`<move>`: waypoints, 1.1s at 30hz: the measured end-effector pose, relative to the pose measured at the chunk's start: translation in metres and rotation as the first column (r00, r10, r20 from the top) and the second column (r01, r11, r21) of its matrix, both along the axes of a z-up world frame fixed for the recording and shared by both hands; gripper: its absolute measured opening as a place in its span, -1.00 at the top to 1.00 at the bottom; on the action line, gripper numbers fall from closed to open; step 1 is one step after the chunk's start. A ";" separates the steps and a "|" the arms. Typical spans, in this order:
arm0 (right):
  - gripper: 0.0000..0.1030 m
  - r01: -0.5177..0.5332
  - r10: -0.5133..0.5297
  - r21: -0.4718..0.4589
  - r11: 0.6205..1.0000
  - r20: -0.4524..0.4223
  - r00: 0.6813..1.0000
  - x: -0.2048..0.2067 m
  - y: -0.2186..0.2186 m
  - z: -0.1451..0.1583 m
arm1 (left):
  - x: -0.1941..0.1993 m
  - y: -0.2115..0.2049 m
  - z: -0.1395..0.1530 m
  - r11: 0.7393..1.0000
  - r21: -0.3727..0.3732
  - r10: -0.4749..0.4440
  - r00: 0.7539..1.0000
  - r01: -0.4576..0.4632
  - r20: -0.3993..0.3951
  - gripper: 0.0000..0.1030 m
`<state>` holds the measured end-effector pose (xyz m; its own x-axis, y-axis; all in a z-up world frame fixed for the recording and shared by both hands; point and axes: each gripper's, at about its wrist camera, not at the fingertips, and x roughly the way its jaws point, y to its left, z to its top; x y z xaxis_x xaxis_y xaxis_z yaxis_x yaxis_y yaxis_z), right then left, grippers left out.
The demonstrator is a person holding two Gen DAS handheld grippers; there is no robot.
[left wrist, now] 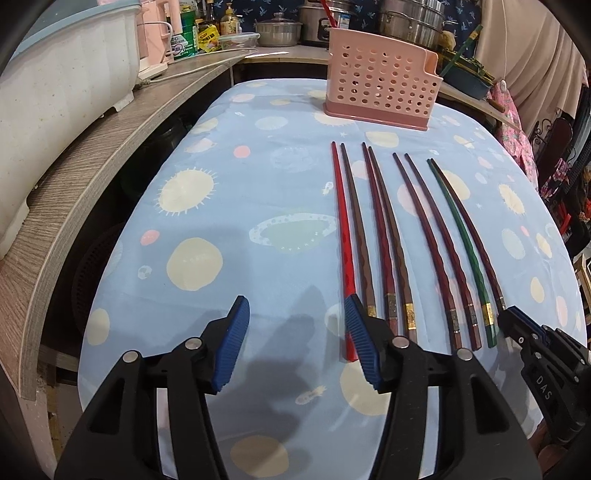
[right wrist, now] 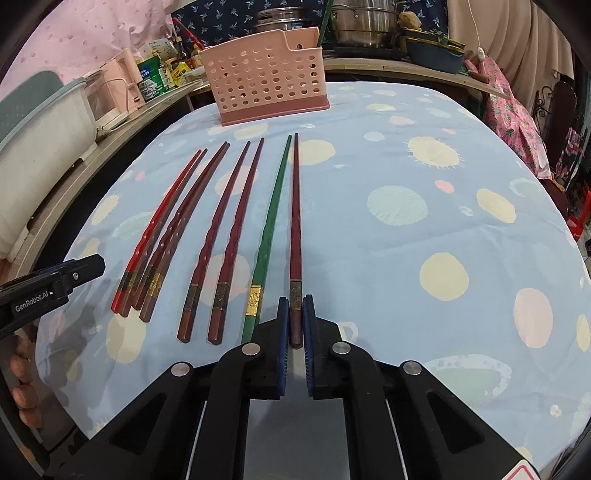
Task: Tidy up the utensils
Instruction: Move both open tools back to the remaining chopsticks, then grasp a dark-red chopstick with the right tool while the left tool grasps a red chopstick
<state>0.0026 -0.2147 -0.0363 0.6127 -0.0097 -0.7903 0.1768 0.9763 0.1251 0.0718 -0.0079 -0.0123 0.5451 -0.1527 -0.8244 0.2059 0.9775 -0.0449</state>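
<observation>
Several chopsticks lie side by side on the blue patterned tablecloth [left wrist: 221,155], thick ends toward me. A pink perforated utensil holder [left wrist: 380,88] stands at the far end, also in the right wrist view [right wrist: 267,86]. My right gripper [right wrist: 295,310] is shut on the thick end of the rightmost dark red chopstick [right wrist: 295,221], which still lies on the cloth beside a green chopstick [right wrist: 271,218]. My left gripper [left wrist: 295,321] is open and empty, low over the cloth, its right finger beside the bright red chopstick [left wrist: 341,221] at the left of the row.
A wooden counter [left wrist: 92,177] runs along the left with a white dish rack [left wrist: 48,85], bottles and a pink appliance. Steel pots [left wrist: 410,22] stand behind the holder. Pink floral cloth [right wrist: 513,122] hangs at the right.
</observation>
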 end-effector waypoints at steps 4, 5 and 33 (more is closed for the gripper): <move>0.87 0.005 -0.005 0.007 1.000 0.000 1.000 -0.004 -0.003 0.000 | -0.002 -0.005 -0.005 1.000 -0.002 -0.015 1.000 0.015 -0.014 0.00; 0.87 0.006 -0.006 0.009 1.000 0.001 1.000 -0.005 -0.004 0.000 | -0.003 -0.007 -0.006 1.000 0.001 -0.020 1.000 0.020 -0.015 0.00; 0.87 0.001 -0.001 0.004 1.000 0.003 1.000 -0.006 -0.003 0.000 | -0.002 -0.012 -0.020 0.999 0.026 -0.021 0.999 0.022 -0.039 0.39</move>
